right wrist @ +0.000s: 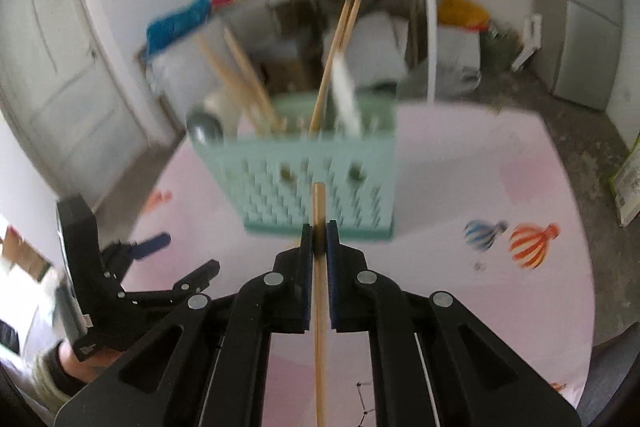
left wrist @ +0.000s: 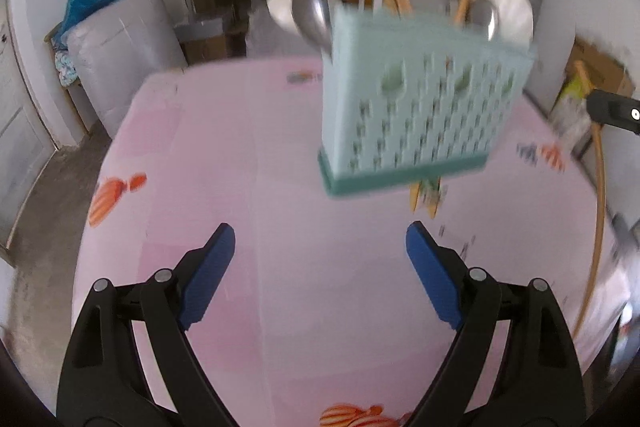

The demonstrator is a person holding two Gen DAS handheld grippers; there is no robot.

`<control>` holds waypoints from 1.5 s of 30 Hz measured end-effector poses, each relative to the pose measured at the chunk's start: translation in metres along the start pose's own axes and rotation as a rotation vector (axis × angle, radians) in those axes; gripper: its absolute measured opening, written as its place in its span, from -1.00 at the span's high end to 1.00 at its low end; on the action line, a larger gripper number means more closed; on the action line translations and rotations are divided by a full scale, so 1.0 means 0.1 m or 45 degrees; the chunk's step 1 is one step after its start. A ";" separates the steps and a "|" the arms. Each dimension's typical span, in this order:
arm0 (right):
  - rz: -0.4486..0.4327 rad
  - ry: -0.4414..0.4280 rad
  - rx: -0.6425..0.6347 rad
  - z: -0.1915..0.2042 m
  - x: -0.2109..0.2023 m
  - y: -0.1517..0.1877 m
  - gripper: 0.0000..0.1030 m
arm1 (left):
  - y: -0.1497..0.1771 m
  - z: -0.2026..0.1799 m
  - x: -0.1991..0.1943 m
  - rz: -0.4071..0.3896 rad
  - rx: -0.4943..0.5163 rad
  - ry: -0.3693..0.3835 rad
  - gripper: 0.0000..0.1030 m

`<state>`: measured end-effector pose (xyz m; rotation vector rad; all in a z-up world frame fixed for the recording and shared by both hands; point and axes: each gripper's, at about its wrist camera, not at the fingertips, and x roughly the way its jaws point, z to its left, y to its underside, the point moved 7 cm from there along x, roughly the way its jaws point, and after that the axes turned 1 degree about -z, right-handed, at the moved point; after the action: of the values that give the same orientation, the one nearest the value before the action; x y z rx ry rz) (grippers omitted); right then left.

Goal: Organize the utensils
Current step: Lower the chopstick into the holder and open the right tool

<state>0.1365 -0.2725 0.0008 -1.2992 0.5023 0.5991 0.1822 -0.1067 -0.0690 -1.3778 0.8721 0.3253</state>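
Table (right wrist: pixel 460 155), pink cloth. Holder (right wrist: pixel 320 179) stands mid-table, spoons and chopsticks inside. Right gripper (right wrist: pixel 319 231) in front of holder, clenched on chopstick (right wrist: pixel 319 203). Left gripper (left wrist: pixel 320 239) spread, empty. Advice: lift tip above holder rim, release into chopstick slot.

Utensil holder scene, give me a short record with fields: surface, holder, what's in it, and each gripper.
surface: pink tablecloth with balloon prints
holder: mint green perforated utensil holder, upright on the cloth
contents: wooden chopsticks, metal spoon, white spoons; picture blurred
loose item: chopstick pair lying on the cloth behind the holder
left gripper: open, nothing between its fingers
right gripper: shut on a single wooden chopstick, in front of the holder
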 end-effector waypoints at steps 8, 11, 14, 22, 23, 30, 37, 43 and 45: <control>-0.324 -0.015 0.014 -0.04 -0.60 -0.68 0.88 | -0.31 0.06 0.00 -0.065 -0.062 0.000 -0.62; -0.476 -0.068 0.007 0.03 -0.85 -1.02 0.88 | -0.30 0.07 0.06 -0.044 -0.075 -0.004 -0.62; -0.652 -0.103 -0.012 0.11 -1.08 -1.41 0.88 | -0.28 0.10 0.11 -0.024 -0.090 -0.007 -0.62; -0.744 -0.045 -0.120 0.32 -0.72 -1.72 0.88 | -0.20 0.12 0.12 -0.018 -0.097 -0.018 -0.62; -0.729 -0.044 -0.116 0.32 -0.64 -1.70 0.88 | -0.19 0.13 0.13 -0.016 -0.100 -0.019 -0.62; -0.580 -0.054 -0.054 0.11 -0.12 -1.43 0.88 | -0.20 0.13 0.15 -0.013 -0.081 -0.023 -0.62; -0.530 -0.088 0.004 -0.01 -0.02 -1.33 0.88 | -0.22 0.08 0.15 -0.013 -0.076 -0.035 -0.62; -0.356 -0.006 -0.059 -0.07 0.26 -1.04 0.82 | -0.23 0.10 0.15 -0.013 -0.080 -0.049 -0.62; -0.346 0.005 -0.067 -0.09 0.23 -0.98 0.79 | -0.23 0.10 0.15 -0.010 -0.077 -0.049 -0.62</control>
<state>0.2183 -0.2940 0.0554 -1.3905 0.3074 0.3855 0.2106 -0.1067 -0.0633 -1.4258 0.8305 0.3740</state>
